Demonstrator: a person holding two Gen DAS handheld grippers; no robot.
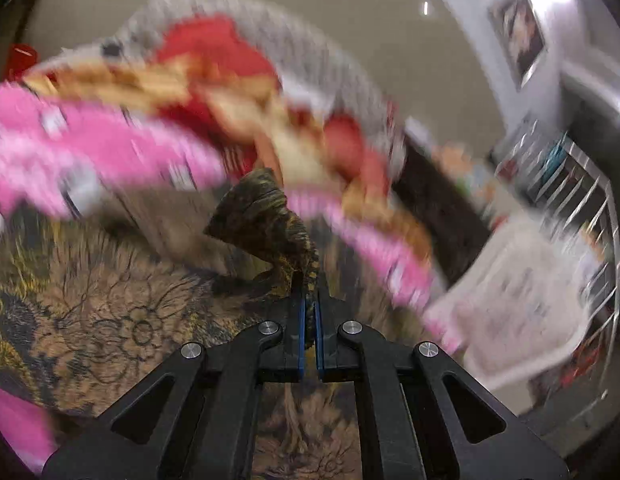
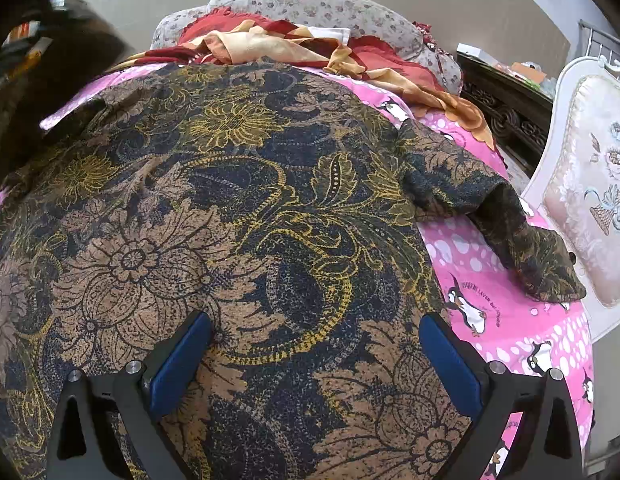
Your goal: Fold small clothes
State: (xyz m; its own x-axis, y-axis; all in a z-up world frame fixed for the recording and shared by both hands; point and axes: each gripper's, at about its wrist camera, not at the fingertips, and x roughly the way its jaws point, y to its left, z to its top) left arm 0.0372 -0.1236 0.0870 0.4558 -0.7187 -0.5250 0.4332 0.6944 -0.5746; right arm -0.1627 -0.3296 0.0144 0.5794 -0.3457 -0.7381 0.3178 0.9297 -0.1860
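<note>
Left tongs [image 1: 309, 312] pinch batik shirt [image 1: 265, 220].

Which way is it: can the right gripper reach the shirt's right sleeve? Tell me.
Probably yes. The right gripper hovers open over the batik shirt; the sleeve lies uncovered on the pink sheet, with nothing between them.

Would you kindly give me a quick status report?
Left gripper shut on batik shirt fabric. Right gripper open above it. Shirt spread on pink sheet.
</note>
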